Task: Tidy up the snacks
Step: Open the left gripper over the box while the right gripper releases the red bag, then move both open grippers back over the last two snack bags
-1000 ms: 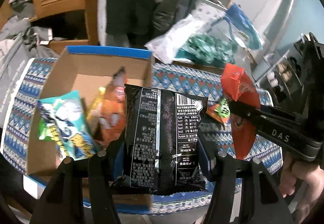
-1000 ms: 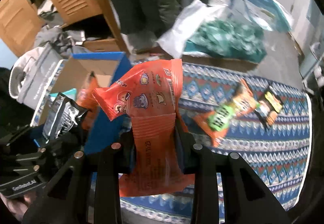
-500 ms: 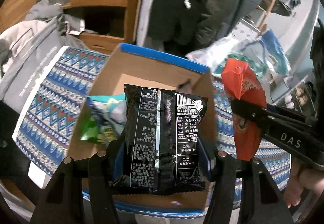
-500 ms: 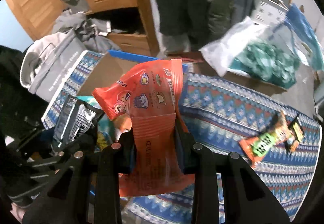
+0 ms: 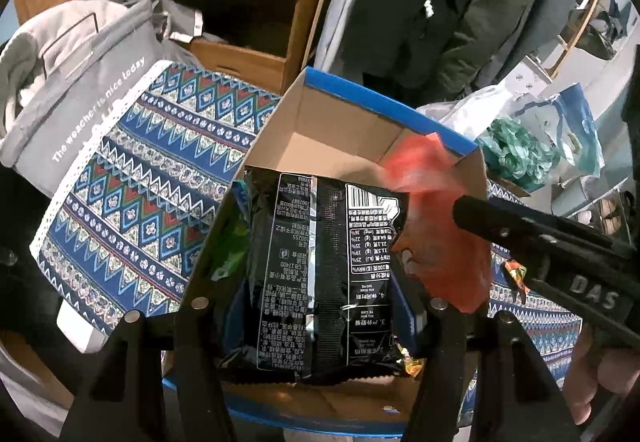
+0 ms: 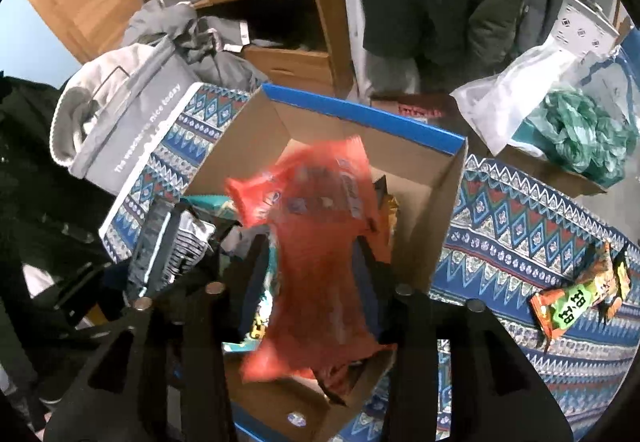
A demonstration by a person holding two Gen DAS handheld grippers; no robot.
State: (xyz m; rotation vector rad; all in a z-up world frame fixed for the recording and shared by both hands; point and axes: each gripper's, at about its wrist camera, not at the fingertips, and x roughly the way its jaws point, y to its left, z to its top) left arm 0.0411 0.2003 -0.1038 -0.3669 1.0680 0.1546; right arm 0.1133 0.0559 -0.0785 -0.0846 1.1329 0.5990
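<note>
The blue-rimmed open cardboard box (image 6: 362, 114) sits on the blue patterned tablecloth (image 5: 132, 194) as the collecting spot. Over it, the left gripper (image 5: 316, 306) clamps a black foil snack bag (image 5: 320, 274), poised for dropping. The right gripper (image 6: 312, 294) is opening; its blurred orange plastic snack packet (image 6: 316, 242) slips free between the fingers into the box. An orange-green snack bar (image 6: 568, 310) waits on the cloth.

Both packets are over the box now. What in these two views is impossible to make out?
- Orange packet: print motion-blurred in both views; whether the opening right gripper pads touch it is unclear.
- Box floor: hidden by the black packet, left view.
- Snacks on cloth: small, at the right view's edge.
</note>
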